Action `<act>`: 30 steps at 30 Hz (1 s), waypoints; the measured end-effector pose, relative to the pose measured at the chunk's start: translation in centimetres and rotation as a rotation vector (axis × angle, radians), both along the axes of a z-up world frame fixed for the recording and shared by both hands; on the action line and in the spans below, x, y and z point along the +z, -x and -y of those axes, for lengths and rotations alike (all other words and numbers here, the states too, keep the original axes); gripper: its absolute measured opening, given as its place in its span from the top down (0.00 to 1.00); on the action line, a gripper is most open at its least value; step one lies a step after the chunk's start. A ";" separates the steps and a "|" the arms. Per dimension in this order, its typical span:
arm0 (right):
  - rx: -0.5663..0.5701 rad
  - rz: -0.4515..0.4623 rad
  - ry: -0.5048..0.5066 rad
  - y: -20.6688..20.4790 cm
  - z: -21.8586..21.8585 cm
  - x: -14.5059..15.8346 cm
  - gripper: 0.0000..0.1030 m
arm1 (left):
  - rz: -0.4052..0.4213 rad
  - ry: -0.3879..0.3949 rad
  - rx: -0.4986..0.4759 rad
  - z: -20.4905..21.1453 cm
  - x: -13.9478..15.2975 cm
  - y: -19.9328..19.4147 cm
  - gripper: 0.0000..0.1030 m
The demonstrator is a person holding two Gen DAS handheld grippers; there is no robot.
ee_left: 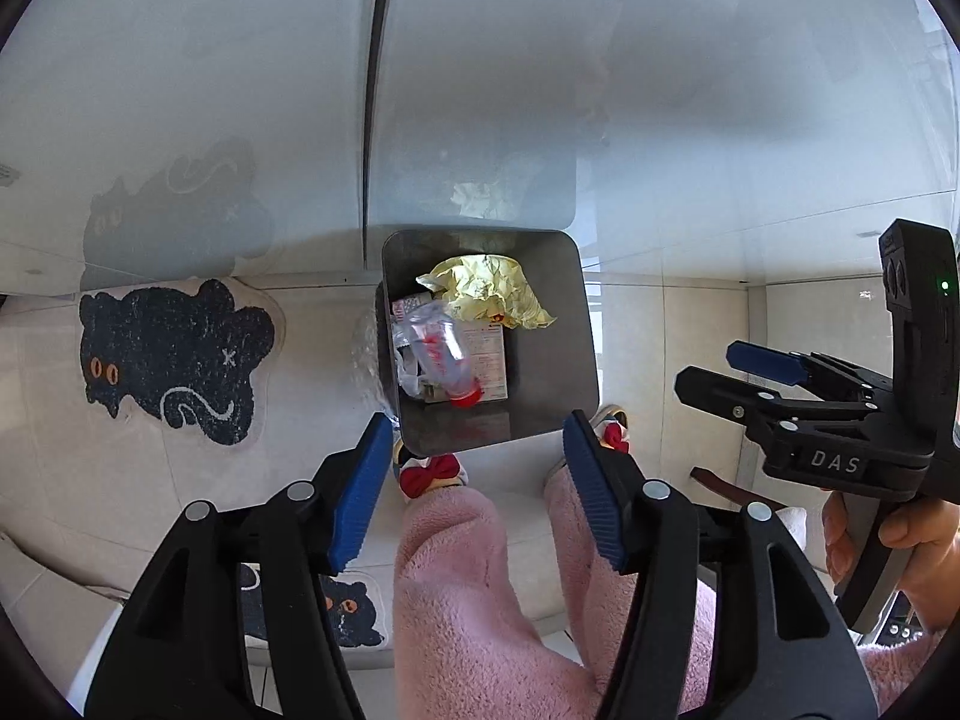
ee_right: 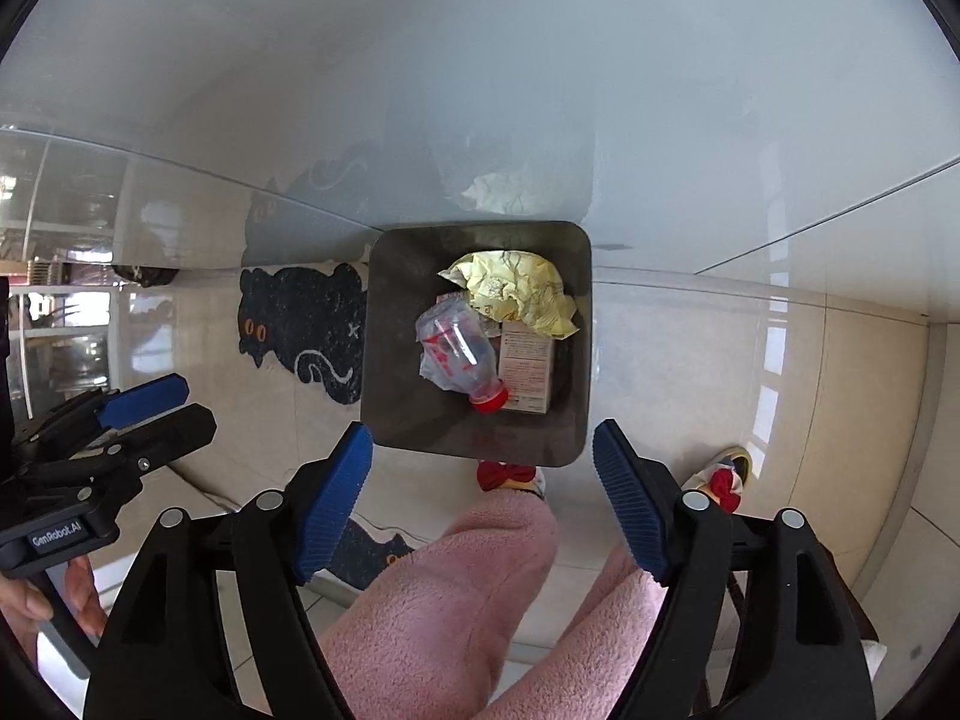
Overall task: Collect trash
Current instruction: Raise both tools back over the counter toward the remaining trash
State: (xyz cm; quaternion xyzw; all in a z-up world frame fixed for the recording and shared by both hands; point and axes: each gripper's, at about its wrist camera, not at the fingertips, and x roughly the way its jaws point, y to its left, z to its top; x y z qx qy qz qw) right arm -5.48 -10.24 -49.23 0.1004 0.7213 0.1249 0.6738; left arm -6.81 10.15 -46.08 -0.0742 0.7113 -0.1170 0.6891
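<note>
Both grippers, left [ee_left: 474,483] and right [ee_right: 483,498], hang empty, fingers spread apart. Trash bin [ee_right: 384,360] stands on floor against the wall; inside lie crumpled yellow paper [ee_right: 516,291], plastic bottle [ee_right: 459,360], carton [ee_right: 528,369].

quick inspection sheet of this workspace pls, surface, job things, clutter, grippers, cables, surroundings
surface: pale tiled floor beside a glossy white cabinet front.
job's things: grey square trash bin holding a crushed plastic bottle with red cap, crumpled yellow paper and a small carton.
clutter: black cat rug; a second, smaller cat mat.
grippers: left gripper and right gripper both open and empty above the bin.
cables: nothing seen.
surroundings: person's pink fleece trousers and red-bowed slippers.
</note>
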 end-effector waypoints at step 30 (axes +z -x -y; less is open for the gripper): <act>-0.189 0.607 -0.102 -5.8 14.0 33.4 0.03 | 0.599 0.076 -0.060 6.1 31.2 -7.2 0.08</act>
